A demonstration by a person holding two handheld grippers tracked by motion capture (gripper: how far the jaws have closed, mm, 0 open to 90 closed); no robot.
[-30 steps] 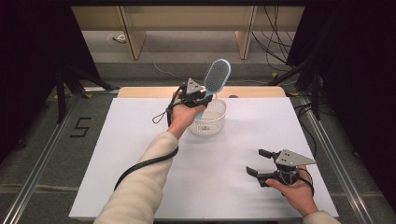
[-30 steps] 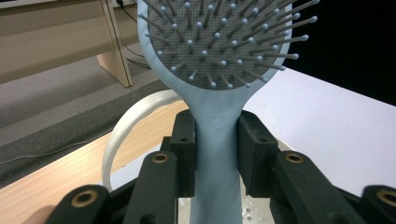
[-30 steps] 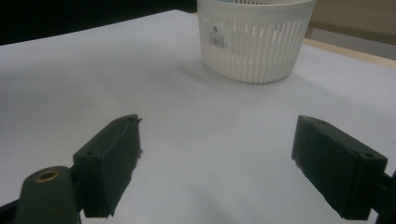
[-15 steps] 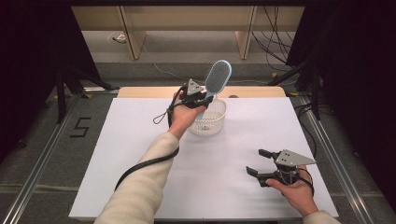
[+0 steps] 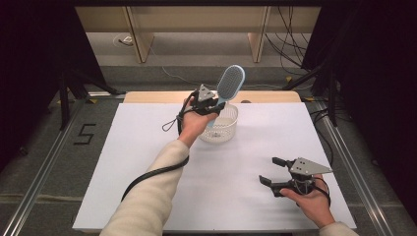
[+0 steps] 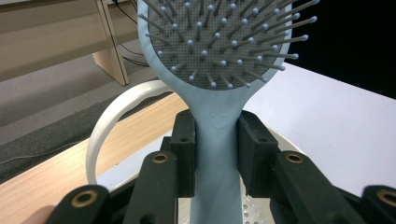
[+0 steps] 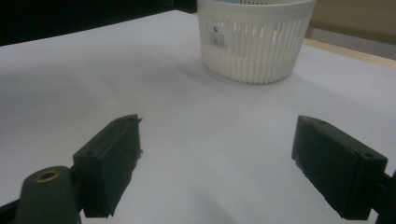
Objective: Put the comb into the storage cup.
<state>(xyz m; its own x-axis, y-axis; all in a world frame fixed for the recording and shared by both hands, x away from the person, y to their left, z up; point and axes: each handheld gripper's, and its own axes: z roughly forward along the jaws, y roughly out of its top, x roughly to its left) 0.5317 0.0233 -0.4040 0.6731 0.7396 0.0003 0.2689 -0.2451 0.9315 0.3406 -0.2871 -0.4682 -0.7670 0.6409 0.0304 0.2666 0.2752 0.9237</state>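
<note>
The left gripper [image 5: 212,104] is clamped on the handle of a pale blue hairbrush [image 5: 229,84], its two black jaws pressing the handle from either side just below the brush head, as the left gripper view shows close up [image 6: 215,154]. The hairbrush [image 6: 219,51] stands nearly upright with a slight tilt, its bristled face turned toward that gripper's camera, and the head rises above the white slotted basket [image 5: 221,129]. The handle's lower end points down into the basket, whose rim [image 6: 112,116] curves behind the jaws. The basket sits on the white table cover [image 5: 147,147], near its far edge. The right gripper [image 5: 275,172] hovers low over the near right part of the table, well apart from the basket [image 7: 254,39], its jaws spread wide with nothing between them [image 7: 217,158].
</note>
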